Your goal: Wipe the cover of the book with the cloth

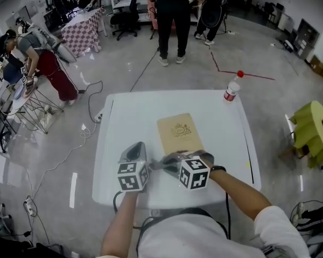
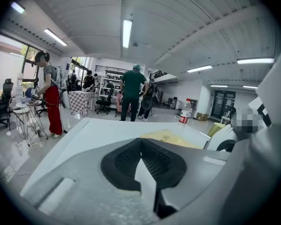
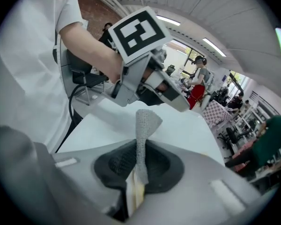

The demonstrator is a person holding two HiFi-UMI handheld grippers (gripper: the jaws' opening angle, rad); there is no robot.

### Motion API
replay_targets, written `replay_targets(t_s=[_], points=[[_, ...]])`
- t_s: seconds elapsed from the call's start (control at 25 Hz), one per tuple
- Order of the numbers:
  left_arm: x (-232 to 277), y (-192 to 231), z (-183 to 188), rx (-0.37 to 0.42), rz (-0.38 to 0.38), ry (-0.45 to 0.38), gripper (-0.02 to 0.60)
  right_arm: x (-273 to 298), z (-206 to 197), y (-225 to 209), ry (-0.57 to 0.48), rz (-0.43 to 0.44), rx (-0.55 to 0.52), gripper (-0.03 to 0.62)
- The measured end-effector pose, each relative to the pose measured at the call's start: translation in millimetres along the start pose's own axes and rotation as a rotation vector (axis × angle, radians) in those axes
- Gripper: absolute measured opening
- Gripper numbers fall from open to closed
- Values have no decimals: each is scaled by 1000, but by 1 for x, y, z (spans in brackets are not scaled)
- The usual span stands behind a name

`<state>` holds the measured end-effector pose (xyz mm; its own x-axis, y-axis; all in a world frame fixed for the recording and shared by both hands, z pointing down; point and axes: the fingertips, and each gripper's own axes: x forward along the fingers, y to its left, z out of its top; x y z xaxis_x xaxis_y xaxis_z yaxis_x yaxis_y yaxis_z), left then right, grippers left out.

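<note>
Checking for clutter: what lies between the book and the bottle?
Nothing. The head view shows only bare white table between the book and the bottle.

bright ceiling tube lights (image 2: 127,33), fisheye-dark corners

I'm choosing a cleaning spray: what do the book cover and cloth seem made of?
Book cover: tan, matte, with a printed emblem; probably paper or card, no gloss visible. Cloth: grey textile, likely woven or knit; a fine mesh texture shows where the right claw pinches it.
</note>
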<state>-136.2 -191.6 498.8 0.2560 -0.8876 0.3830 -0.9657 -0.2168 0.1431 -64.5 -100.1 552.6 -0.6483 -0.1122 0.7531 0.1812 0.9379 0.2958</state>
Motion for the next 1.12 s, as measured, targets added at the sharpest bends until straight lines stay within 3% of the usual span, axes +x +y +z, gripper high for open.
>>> replay_targets(t_s=[0.6, 0.96, 1.12], points=[[19, -50, 31, 49, -92, -46, 6, -117, -48, -89, -144, -504, 461, 29], [25, -80, 44, 83, -121, -80, 6, -181, -91, -106, -276, -792, 714, 29], [22, -87, 50, 98, -118, -90, 6, -208, -99, -112, -341, -875, 787, 28]])
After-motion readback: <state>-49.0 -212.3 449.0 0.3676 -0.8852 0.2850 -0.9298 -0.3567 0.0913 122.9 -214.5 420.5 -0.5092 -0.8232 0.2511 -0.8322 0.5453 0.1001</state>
